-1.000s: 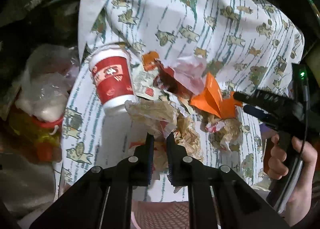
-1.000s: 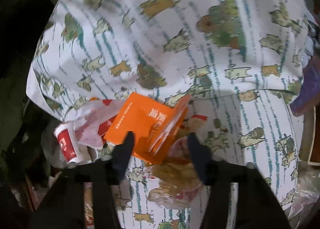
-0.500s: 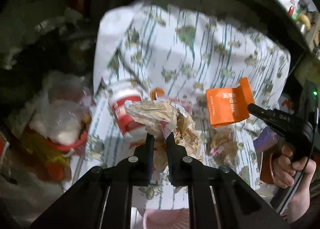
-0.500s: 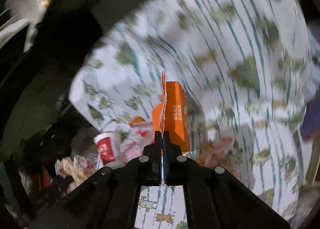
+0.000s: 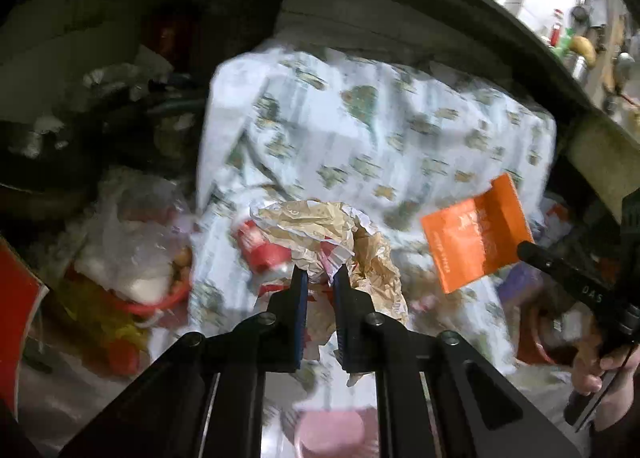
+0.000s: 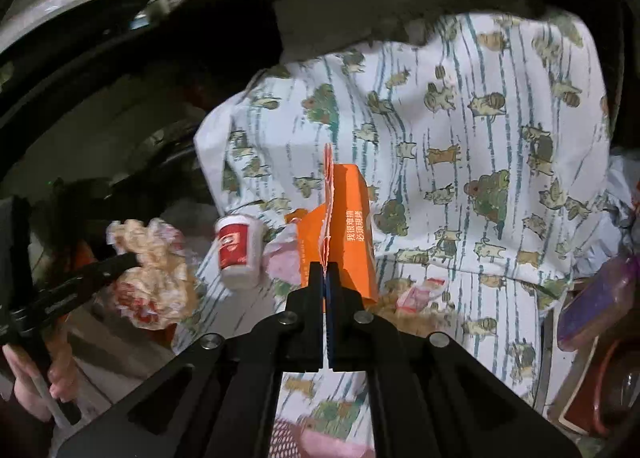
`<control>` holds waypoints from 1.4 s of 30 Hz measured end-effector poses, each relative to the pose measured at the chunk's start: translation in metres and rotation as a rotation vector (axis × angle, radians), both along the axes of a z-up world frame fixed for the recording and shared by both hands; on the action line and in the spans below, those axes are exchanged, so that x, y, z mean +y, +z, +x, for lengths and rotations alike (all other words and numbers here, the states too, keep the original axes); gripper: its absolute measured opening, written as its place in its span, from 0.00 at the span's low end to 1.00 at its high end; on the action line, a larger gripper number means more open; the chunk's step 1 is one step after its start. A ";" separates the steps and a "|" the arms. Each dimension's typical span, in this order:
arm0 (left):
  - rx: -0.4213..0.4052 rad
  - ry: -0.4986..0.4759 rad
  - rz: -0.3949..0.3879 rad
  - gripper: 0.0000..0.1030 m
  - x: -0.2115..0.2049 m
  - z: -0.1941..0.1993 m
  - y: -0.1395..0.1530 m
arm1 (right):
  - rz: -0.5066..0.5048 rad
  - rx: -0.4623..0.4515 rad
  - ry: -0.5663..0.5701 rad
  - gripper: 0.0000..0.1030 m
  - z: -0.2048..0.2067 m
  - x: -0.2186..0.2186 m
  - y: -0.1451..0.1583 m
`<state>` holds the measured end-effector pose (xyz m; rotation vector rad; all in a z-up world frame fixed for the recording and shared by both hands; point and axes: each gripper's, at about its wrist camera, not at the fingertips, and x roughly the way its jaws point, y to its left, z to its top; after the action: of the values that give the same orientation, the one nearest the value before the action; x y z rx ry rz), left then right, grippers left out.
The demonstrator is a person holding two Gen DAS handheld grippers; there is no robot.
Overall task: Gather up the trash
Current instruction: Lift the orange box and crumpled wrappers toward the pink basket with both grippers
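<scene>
While both hands were clear of the patterned cloth, each pair of tongs was found loaded. The left tongs stood narrow, clamped on a crumpled brown wrapper that bulged up and to the right of the tips. The right tongs were pressed fully together on the thin edge of an orange carton, whose long axis ran straight ahead of the tips, flap uppermost. Remaining trash lay on the cloth: a red-and-white cup on its side, left of the carton and between the two tongs, with pink and brown scraps just right of the right tips. No bin could be identified with certainty. In my judgement both loads must be dropped before further picking; the cup then appeared nearer the left hand, its axis lying across that approach.
</scene>
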<state>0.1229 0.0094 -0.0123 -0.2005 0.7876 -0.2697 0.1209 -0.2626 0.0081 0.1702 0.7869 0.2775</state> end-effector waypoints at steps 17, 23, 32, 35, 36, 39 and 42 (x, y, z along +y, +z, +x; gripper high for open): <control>0.201 -0.175 0.103 0.13 -0.042 -0.078 -0.025 | -0.116 0.207 0.156 0.01 -0.114 0.043 -0.017; 0.355 -0.138 0.080 0.13 -0.058 -0.084 -0.073 | -0.099 0.335 0.096 0.01 -0.116 0.034 -0.076; 0.436 -0.170 0.044 0.13 -0.074 -0.076 -0.099 | -0.072 0.407 0.086 0.01 -0.108 0.023 -0.098; 0.453 -0.171 0.055 0.13 -0.076 -0.073 -0.102 | -0.025 0.473 0.097 0.01 -0.107 0.023 -0.110; 0.466 -0.173 0.065 0.13 -0.078 -0.073 -0.105 | -0.033 0.487 0.103 0.01 -0.107 0.024 -0.113; 0.511 -0.183 0.095 0.13 -0.083 -0.073 -0.118 | -0.072 0.522 0.116 0.01 -0.108 0.028 -0.124; 0.535 -0.174 0.089 0.14 -0.084 -0.072 -0.130 | -0.078 0.568 0.120 0.01 -0.108 0.028 -0.136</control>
<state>0.0505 -0.0741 -0.1418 -0.1196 1.3486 -0.3499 0.0126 -0.2342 -0.1282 0.1284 1.3719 0.3153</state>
